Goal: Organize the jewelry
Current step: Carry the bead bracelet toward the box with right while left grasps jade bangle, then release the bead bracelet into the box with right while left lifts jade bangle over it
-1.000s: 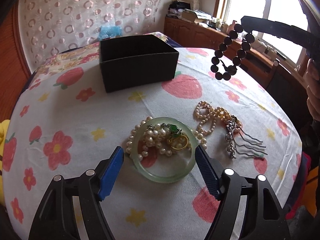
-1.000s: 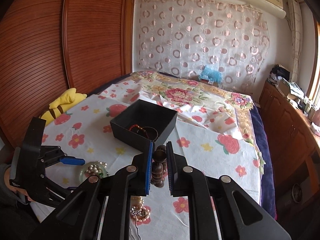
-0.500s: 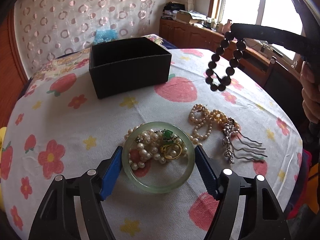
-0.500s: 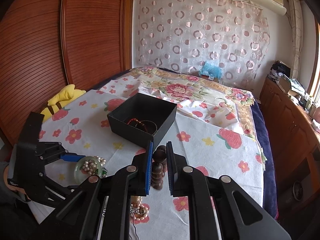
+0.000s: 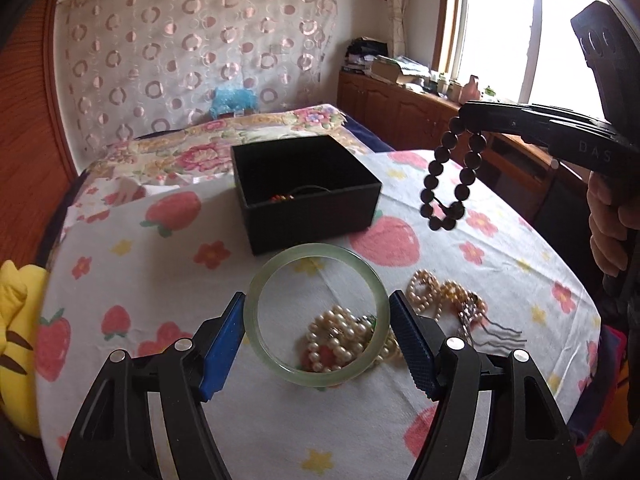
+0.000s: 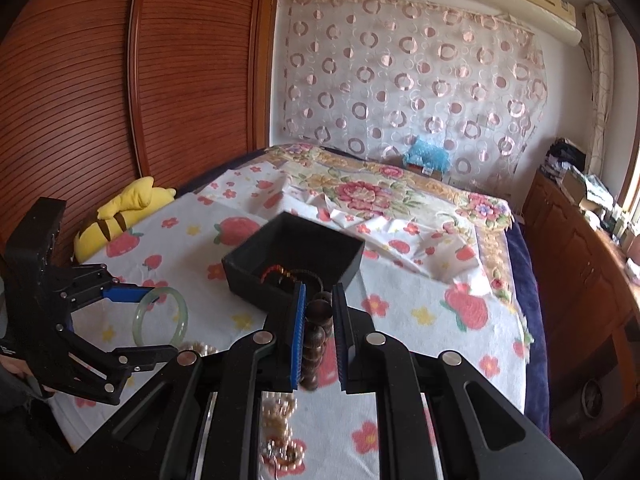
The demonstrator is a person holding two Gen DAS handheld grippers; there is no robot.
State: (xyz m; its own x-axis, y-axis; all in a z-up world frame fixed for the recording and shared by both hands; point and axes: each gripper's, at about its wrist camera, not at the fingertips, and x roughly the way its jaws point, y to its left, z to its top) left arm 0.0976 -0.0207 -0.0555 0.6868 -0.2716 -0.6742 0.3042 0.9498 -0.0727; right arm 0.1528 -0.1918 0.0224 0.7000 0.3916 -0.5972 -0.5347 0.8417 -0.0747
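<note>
My left gripper (image 5: 316, 300) is shut on a pale green jade bangle (image 5: 316, 250) and holds it lifted above the table, its blue pads pressing the ring's two sides. Through the ring I see a heap of pearls (image 5: 336, 344) on the cloth. In the right wrist view the left gripper (image 6: 154, 320) holds the bangle (image 6: 182, 312) at the left. My right gripper (image 6: 319, 300) is shut on a dark wooden bead bracelet (image 6: 316, 332), which hangs (image 5: 444, 184) in the air right of the open black box (image 5: 308, 208). The box (image 6: 256, 276) holds a red-beaded bracelet and a dark ring.
A pearl necklace (image 5: 432, 296) and a silver hair comb (image 5: 492, 332) lie on the flowered tablecloth to the right. A yellow plush toy (image 5: 16, 320) sits at the table's left edge. A person's hand (image 5: 612, 216) grips the right tool. A bed and wooden cabinets stand behind.
The left gripper closed on the green bangle and raised it off the pearls, which stayed on the cloth. The right gripper with the bead bracelet drifted slightly nearer the box.
</note>
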